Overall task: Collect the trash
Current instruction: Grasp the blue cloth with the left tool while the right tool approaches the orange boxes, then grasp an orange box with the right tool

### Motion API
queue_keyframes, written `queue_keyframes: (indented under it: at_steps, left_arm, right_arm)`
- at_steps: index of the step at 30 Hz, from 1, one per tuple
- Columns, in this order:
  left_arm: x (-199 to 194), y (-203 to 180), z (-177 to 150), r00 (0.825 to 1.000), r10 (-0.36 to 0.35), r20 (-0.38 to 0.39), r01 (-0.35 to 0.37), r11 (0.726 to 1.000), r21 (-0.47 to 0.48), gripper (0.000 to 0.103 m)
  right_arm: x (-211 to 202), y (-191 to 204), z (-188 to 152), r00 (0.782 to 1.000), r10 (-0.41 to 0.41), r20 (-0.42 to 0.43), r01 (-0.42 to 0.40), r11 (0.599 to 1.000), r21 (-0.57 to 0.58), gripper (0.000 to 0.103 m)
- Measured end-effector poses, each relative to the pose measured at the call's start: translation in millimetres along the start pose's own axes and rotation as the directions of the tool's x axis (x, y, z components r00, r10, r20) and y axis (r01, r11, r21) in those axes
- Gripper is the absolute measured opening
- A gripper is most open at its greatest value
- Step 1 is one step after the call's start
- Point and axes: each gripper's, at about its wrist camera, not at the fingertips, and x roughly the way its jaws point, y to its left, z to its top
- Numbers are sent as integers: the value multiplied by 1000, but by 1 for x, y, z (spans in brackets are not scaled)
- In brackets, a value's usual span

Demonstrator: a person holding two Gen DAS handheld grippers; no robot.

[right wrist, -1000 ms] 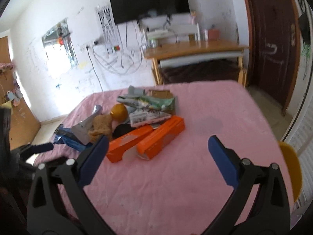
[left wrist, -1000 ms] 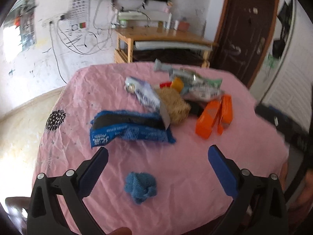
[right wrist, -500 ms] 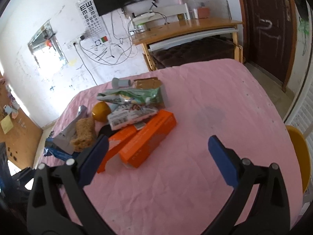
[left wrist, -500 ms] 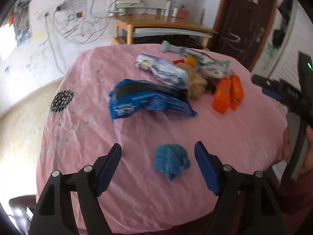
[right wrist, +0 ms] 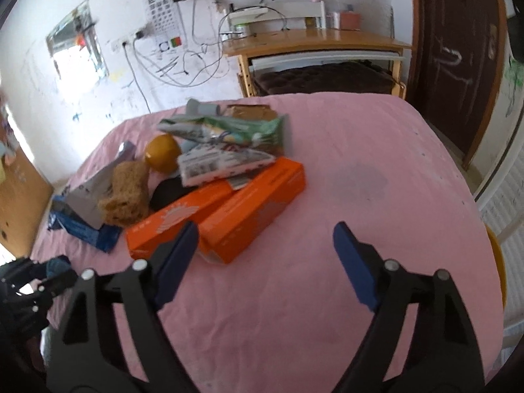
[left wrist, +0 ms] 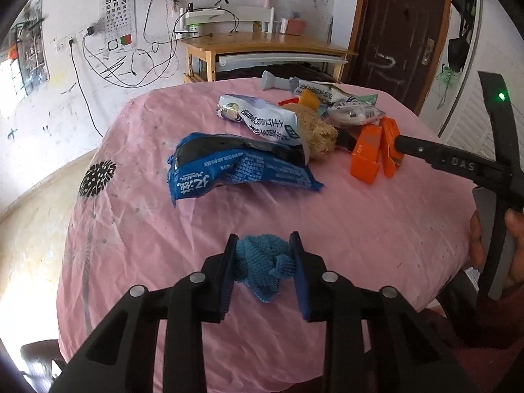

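Left wrist view: the worktop (left wrist: 360,229) carries a pink cloth. Toward its far side lies a heap of trash: a blue snack bag (left wrist: 235,170), a white-and-blue wrapper (left wrist: 262,121) lying over the bag's far edge, a tan sponge (left wrist: 319,132) beside it, two orange boxes (left wrist: 373,150) side by side, and green and white packets behind. The right claw's black frame enters from the right edge, its tip in front of the orange boxes. The left claw (left wrist: 263,262) is closed on a crumpled blue cloth (left wrist: 262,263) near the worktop's near edge, both pads pressing the cloth's sides. The cloth lies well apart from the heap.

Right wrist view: the right claw (right wrist: 265,249) stands wide apart and holds nothing. Its left finger (right wrist: 177,255) overlaps the near end of the orange boxes (right wrist: 229,209); contact cannot be confirmed. Behind the boxes lie the sponge (right wrist: 126,193), a yellow round object (right wrist: 162,153) and a green packet (right wrist: 239,132). The left claw (right wrist: 46,271) appears at the lower left edge with the blue cloth (right wrist: 57,266) in it.
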Motion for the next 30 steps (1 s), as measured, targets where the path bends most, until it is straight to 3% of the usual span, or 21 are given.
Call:
queue_keyframes:
  at_steps: [12, 19, 23, 27, 29, 30]
  left_arm:
    - [-2, 0, -5, 1000, 12, 19, -12, 1000, 18, 27]
    - [-5, -1, -9, 999, 25, 27, -26, 998, 50, 27]
    - [-4, -4, -8, 999, 47, 21, -48, 997, 53, 27]
    - [-3, -4, -6, 999, 47, 15, -47, 998, 46, 27]
    - [-3, -4, -6, 999, 41, 17, -41, 998, 44, 27]
    - [-3, -3, -7, 999, 38, 18, -39, 998, 43, 27]
  right_arm:
    - [19, 14, 21, 998, -24, -58, 21, 998, -56, 76]
    - [14, -18, 14, 996, -41, -76, 42, 999, 17, 75]
    - [15, -12, 16, 995, -60, -83, 58, 998, -20, 75]
    - [41, 7, 20, 986, -75, -147, 63, 994, -90, 74]
    - [40, 5, 21, 988, -71, -137, 61, 995, -76, 54]
    - [39, 1, 20, 989, -85, -122, 77, 995, -70, 37]
